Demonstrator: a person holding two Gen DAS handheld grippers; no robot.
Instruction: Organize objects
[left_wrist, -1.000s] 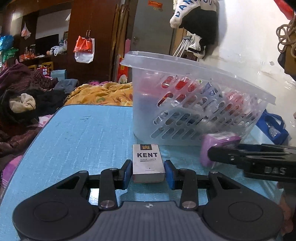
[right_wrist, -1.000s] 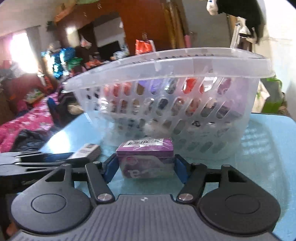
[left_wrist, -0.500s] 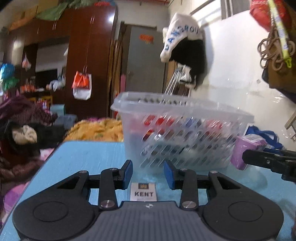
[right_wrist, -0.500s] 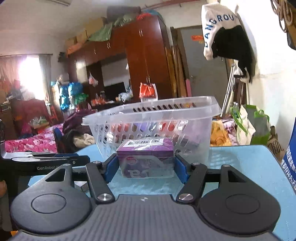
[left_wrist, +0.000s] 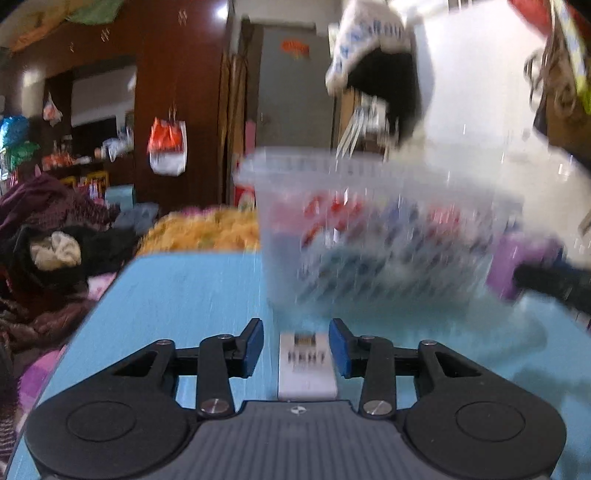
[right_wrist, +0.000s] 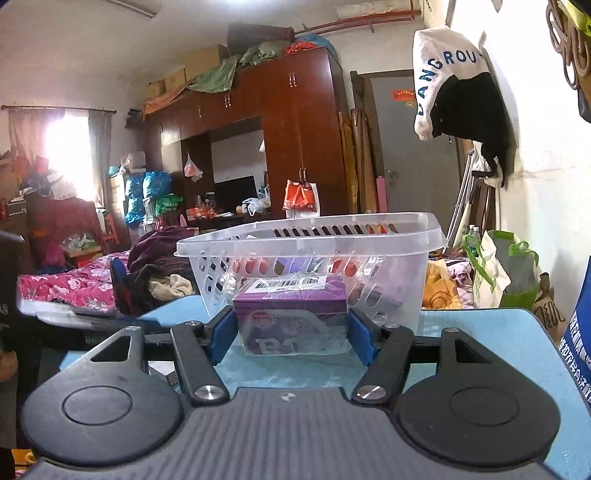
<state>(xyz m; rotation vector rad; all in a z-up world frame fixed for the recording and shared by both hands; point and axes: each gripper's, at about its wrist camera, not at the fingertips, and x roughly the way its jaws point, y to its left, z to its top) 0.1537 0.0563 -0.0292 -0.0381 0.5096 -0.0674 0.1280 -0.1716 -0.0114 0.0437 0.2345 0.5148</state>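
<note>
I grip one purple box (right_wrist: 291, 314) between my right gripper (right_wrist: 291, 332) pads, clear of the blue table (right_wrist: 498, 343); one basket (right_wrist: 310, 240) stands just beyond the fingertips. I'd carry it above the rim before releasing. One white pack (left_wrist: 306, 365) lies on the table between my left gripper (left_wrist: 297, 347), whose fingers are spread and apparently not touching it.

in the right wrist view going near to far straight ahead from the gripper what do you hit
right gripper shut on the purple box → clear plastic basket on the blue table → brown wardrobe at the far wall
</note>
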